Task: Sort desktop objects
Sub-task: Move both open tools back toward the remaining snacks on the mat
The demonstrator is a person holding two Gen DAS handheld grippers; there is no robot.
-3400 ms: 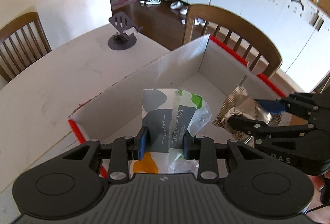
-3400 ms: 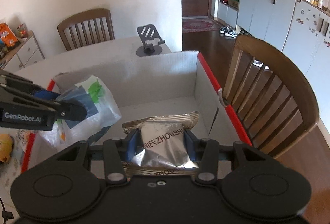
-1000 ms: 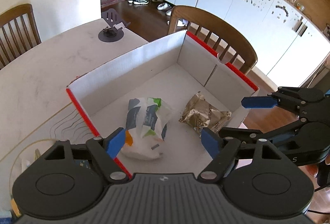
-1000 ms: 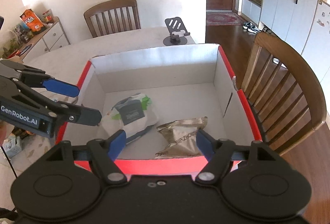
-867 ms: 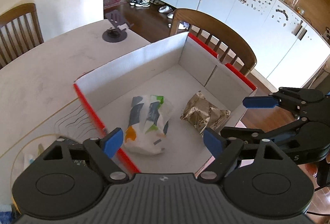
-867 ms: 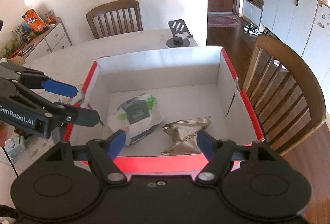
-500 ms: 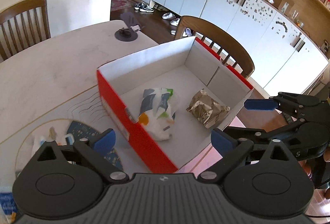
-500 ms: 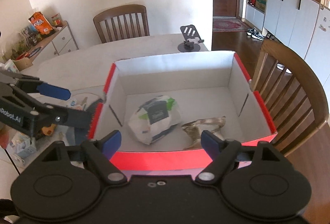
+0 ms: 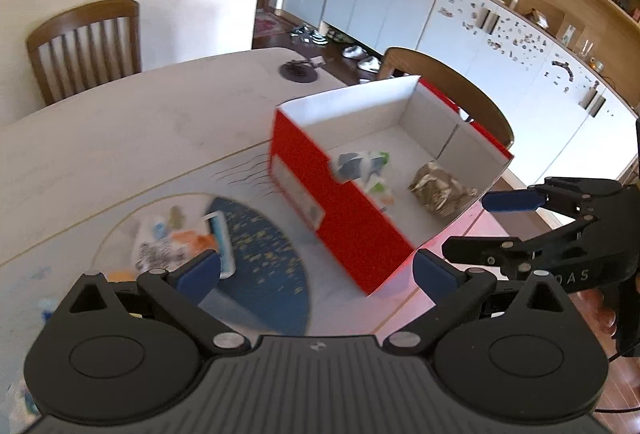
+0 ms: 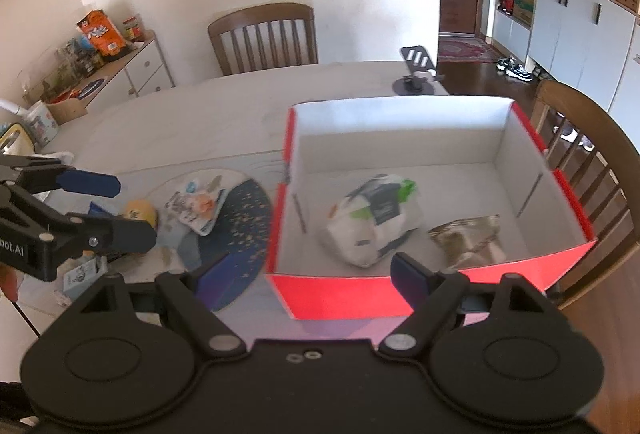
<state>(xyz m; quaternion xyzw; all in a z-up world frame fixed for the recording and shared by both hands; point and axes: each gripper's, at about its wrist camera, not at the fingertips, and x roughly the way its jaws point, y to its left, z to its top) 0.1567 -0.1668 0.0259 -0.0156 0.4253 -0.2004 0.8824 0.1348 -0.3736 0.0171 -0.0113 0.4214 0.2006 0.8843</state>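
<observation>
A red cardboard box with white inner walls stands on the table. Inside it lie a white, green and grey tissue pack and a crumpled foil snack bag. My left gripper hangs left of the box, over the blue round mat; its jaws are opening with nothing between them. My right gripper stands open and empty before the box's near wall. On the mat lie a printed packet and a yellow object.
A dark phone stand sits at the table's far edge. Wooden chairs stand behind the table and to the right of the box. A sideboard with packets is at the far left. Small items crowd the table's near left corner.
Both grippers let go of the tissue pack and the foil bag, which now lie in the box. Both pulled back from the box with wider jaws; the left swung over the mat.
</observation>
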